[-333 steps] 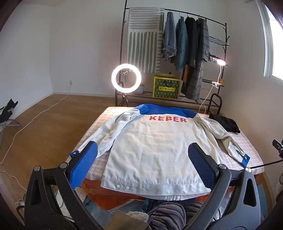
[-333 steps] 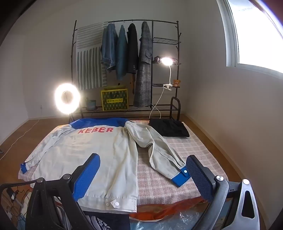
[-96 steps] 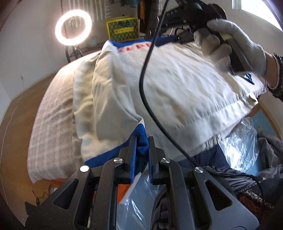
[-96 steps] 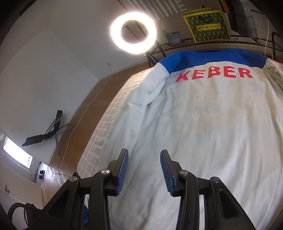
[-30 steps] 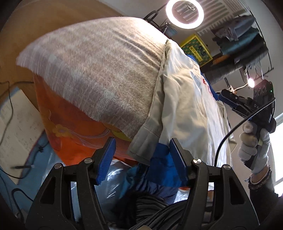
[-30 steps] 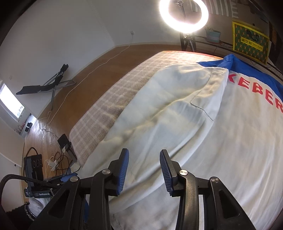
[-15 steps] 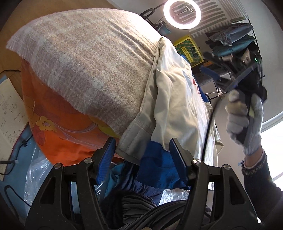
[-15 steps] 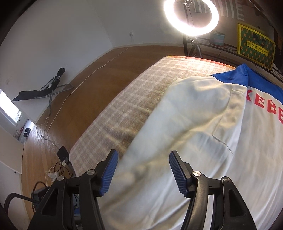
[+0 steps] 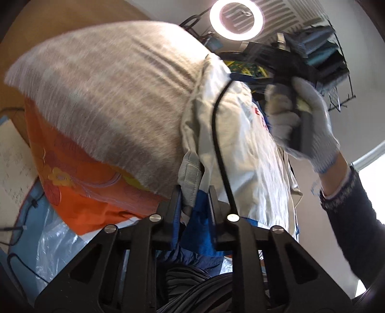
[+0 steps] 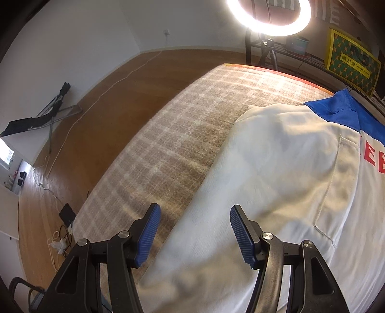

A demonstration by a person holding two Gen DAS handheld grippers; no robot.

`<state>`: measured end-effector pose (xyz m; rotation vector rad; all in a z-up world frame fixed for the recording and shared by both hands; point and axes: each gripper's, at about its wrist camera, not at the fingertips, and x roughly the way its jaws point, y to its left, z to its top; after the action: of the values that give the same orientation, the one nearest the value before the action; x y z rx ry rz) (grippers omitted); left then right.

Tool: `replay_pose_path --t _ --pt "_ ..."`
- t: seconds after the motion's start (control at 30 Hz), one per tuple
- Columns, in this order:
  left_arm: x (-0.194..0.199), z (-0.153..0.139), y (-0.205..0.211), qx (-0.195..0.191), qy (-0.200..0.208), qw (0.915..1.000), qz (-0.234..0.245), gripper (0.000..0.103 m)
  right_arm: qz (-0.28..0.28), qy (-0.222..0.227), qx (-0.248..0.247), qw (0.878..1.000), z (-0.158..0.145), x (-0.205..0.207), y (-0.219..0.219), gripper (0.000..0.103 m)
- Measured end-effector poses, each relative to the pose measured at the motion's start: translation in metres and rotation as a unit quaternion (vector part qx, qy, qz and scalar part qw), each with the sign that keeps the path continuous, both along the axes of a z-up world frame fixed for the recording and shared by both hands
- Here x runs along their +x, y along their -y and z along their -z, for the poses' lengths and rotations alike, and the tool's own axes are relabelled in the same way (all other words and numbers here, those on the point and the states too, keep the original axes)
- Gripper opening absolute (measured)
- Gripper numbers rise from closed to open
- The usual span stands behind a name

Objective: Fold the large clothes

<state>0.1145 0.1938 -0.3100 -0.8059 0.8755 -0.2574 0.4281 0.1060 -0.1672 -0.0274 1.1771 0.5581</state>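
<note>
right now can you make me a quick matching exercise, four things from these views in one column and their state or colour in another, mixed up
Things:
1. left gripper
2. right gripper
3. ring light
4. jacket collar

States or colours:
A. blue
B. open over the jacket's left edge
C. lit
D. shut on the jacket cuff at the bed's near edge

Pairs: 1-D, 2-B, 3-C, 4-A

Jacket (image 10: 288,180) lies on the bed (image 10: 192,120) — ring light (image 10: 268,16) behind it.
</note>
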Motion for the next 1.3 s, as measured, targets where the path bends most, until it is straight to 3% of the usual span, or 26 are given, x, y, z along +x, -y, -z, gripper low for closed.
replay_pose_path --t 0.23,0.5,0.8,0.87,0.9,1.03,1.3 --pt "0.003 -0.027 0.009 0.009 0.032 0.9993 0.015 0.014 0.022 -0.020 -0.012 0.999 0.019 0.028 -0.016 0.063" --pt "0.010 -0.053 0.023 0.037 0.057 0.9969 0.041 0.013 0.040 -0.033 -0.060 0.997 0.042 0.054 -0.038 0.059" --pt "0.013 -0.073 0.045 0.064 0.071 0.9931 0.067 0.013 0.032 -0.014 -0.116 0.993 0.050 0.065 -0.044 0.037" --pt "0.013 -0.078 0.049 0.071 0.073 0.9921 0.073 0.013 0.029 -0.001 -0.132 0.991 0.051 0.067 -0.044 0.020" --pt "0.014 -0.079 0.052 0.078 0.074 0.9912 0.077 0.013 0.028 0.001 -0.134 0.991 0.051 0.067 -0.043 0.017" --pt "0.014 -0.088 0.065 0.104 0.078 0.9873 0.092 0.013 0.044 -0.018 -0.081 0.996 0.049 0.073 -0.024 0.003" --pt "0.011 -0.107 0.092 0.141 0.093 0.9777 0.125 0.012 0.081 -0.034 0.058 0.994 0.027 0.067 0.028 0.001"
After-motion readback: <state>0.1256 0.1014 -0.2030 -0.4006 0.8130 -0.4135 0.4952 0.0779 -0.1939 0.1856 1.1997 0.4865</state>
